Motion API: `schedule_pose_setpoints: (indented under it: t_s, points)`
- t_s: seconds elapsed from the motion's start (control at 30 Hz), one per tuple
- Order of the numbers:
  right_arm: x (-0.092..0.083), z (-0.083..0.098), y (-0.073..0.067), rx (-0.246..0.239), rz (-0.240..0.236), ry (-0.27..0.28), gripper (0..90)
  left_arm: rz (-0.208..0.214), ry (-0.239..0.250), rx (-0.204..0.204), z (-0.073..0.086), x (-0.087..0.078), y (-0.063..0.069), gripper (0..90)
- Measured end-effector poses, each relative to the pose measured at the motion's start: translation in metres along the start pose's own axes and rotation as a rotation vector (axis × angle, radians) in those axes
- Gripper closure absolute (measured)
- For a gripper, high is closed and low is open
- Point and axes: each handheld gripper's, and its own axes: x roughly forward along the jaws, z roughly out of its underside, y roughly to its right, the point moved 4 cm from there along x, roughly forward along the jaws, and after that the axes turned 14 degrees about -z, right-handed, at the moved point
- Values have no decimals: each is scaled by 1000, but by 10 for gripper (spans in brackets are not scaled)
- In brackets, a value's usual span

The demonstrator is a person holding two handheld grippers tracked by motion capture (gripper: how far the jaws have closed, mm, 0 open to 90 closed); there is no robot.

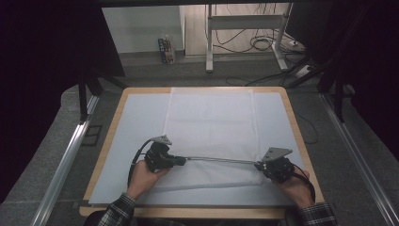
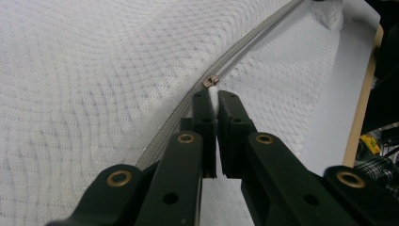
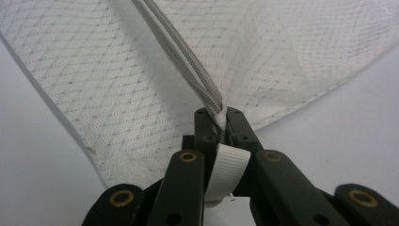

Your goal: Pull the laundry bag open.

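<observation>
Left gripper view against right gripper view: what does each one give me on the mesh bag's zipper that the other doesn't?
Left gripper view: the left gripper shut on the white pull tab of the metal slider. Right gripper view: the right gripper shut on the zipper's end, a white ribbed loop hanging between its jaws. Both: the grey zipper running across the white mesh bag.

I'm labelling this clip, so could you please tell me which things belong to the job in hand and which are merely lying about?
In the job:
- white mesh bag
- its zipper, stretched taut
- zipper pull, pinched by the left gripper
- white tab at the zipper's end, clamped in the right gripper

Lying about:
- carton on the floor
- cables
- metal stand
</observation>
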Motion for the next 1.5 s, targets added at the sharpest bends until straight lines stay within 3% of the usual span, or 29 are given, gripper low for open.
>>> schedule_pose_setpoints:
  t_s: [0.47,0.77,1.03,1.5]
  points:
    - [0,0,0,4,-1,2,844,-9,12,-33,8,-11,-10,873]
    - [-1,1,1,10,4,-2,844,-43,19,-68,16,-21,-22,873]
    - [-1,1,1,9,7,-2,844,-57,10,-70,23,-25,-25,873]
    - [-2,2,2,23,9,1,846,-84,17,-111,35,-36,-33,872]
